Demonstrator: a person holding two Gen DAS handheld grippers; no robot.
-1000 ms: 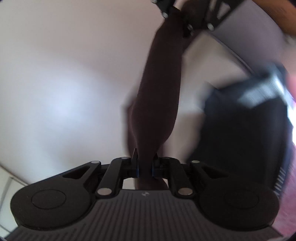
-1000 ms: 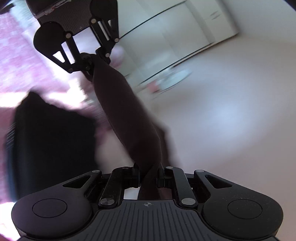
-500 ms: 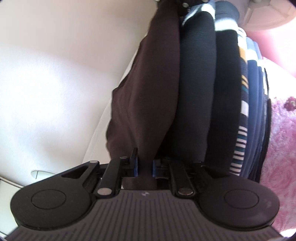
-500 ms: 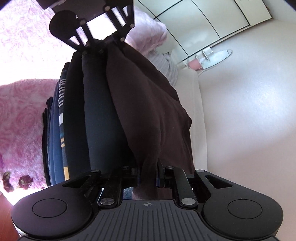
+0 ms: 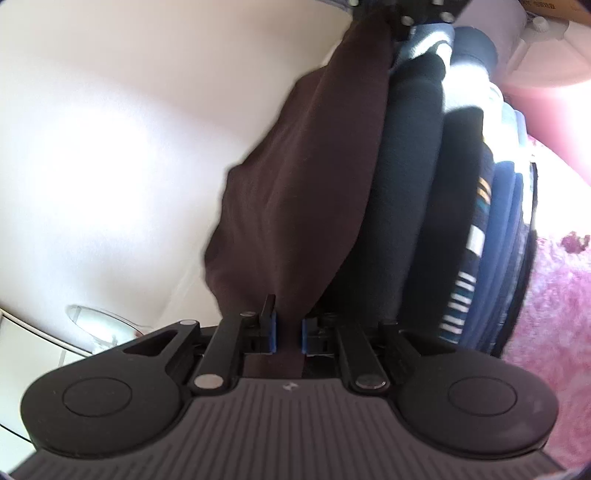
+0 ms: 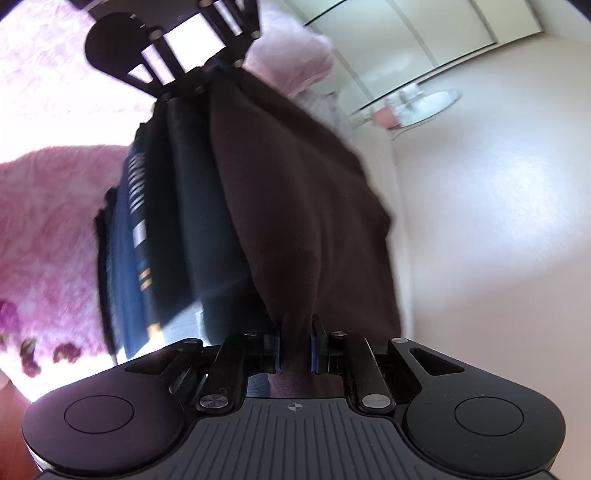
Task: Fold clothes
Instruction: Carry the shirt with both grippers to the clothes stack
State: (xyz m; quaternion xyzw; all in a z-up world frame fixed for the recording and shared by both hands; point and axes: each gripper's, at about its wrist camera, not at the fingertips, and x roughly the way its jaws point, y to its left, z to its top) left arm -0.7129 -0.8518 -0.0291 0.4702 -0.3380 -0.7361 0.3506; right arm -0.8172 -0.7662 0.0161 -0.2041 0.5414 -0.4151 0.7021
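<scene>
A folded dark brown garment point(image 5: 310, 177) is stretched between my two grippers, against the top of a stack of folded clothes point(image 5: 458, 206). My left gripper point(image 5: 289, 329) is shut on one end of it. My right gripper point(image 6: 295, 345) is shut on the other end; the brown garment point(image 6: 295, 199) runs from it to the left gripper point(image 6: 207, 70) at the far end. The stack point(image 6: 155, 221) holds black, navy and striped pieces. In the left wrist view the right gripper point(image 5: 402, 14) shows at the top edge.
The stack rests on a pink fluffy blanket point(image 5: 554, 302), which also shows in the right wrist view point(image 6: 48, 206). A white ceiling with a round lamp point(image 6: 424, 107) and white wardrobe doors point(image 6: 406, 40) fill the other side. A pale pink tub point(image 5: 543, 51) is at the upper right.
Both grippers have carried the brown garment from open air onto the stack of folded clothes. It now lies broad against the stack instead of hanging as a narrow band.
</scene>
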